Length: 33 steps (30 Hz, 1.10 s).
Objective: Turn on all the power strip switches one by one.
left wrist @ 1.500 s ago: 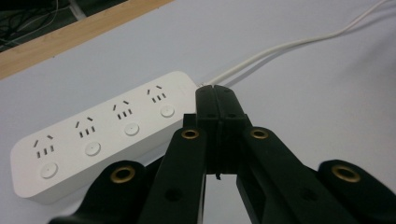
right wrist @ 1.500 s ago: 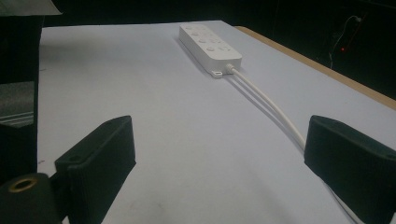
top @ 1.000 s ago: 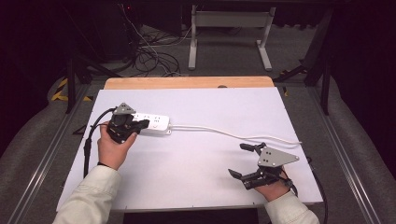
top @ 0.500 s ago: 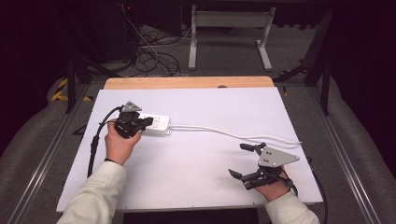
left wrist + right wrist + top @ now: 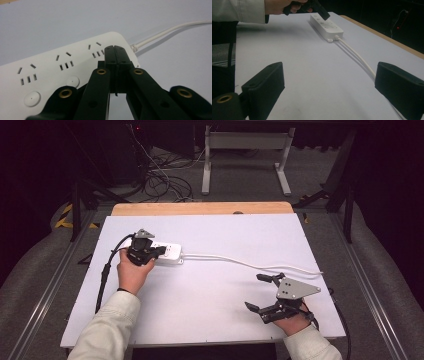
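Left gripper is held w/ jaws pressed together, nothing clamped betw. them; in the left gripper view the tips are seen over the power strip, at the end nearest the cord exit, just past the last socket group. Whether the tips touch the strip's top can't be told. Two round buttons are seen on the strip's near edge, beside the jaws. From the high view the strip is placed on the left-centre part of the white table, partly covered by the gripper and the left hand. A black cable is trailed from the left gripper down the table's left side. A white cord is run from the strip's end rightward across the table, towards the right edge. Right gripper is held well apart from the strip, near the front right corner, jaws spread wide and empty; in the right gripper view the cord is seen passing just inside the jaw at that view's right. A wooden edge is seen at the table's far side, w/ a tangle of floor cables beyond.
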{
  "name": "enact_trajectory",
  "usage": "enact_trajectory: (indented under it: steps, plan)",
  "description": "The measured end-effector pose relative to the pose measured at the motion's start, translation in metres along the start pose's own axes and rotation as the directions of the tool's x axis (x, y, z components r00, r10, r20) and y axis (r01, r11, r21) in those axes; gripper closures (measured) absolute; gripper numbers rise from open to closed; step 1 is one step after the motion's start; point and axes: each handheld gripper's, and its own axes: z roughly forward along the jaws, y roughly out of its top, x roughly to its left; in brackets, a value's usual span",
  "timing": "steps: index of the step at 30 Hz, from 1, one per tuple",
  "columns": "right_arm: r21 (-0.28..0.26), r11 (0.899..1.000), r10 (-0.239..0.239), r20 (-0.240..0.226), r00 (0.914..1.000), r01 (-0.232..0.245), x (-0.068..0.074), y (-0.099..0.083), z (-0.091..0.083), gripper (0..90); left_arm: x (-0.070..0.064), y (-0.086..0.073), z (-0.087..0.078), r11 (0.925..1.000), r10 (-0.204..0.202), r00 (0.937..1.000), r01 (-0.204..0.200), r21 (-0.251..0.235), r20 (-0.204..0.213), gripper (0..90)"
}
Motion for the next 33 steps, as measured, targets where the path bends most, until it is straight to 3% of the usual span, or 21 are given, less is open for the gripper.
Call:
enact_trajectory:
  steps: [3,8,14,18,29,33]
  plan:
    - [0.000,1.000,-0.003,-0.001,1.0000,0.003,0.000,0.000,0.000,8.9,-0.001,0.000,0.002,0.9998,-0.008,0.9996,0.009,0.015,-0.029,90.0]
    - [0.002,1.000,0.000,0.001,1.0000,0.000,0.001,0.000,0.001,8.9,0.000,-0.001,0.005,0.9998,-0.010,0.9996,0.010,0.018,-0.027,90.0]
    - [0.002,1.000,-0.001,-0.002,1.0000,0.001,0.000,0.000,0.001,8.9,0.001,-0.002,0.010,0.9992,0.024,0.9992,-0.023,0.032,-0.031,90.0]
    - [0.004,1.000,-0.001,-0.004,1.0000,0.001,0.000,-0.001,0.001,8.9,-0.001,-0.002,0.014,0.9973,0.066,0.9952,-0.064,0.036,-0.072,90.0]
    - [0.005,1.000,0.003,-0.009,1.0000,-0.003,-0.001,-0.001,0.001,8.9,-0.002,-0.003,0.019,0.9979,0.058,0.9959,-0.056,0.034,-0.070,90.0]
    - [0.005,1.000,0.002,-0.009,1.0000,-0.002,-0.001,-0.001,0.001,8.9,-0.004,-0.004,0.021,0.9961,0.084,0.9929,-0.081,0.036,-0.085,90.0]
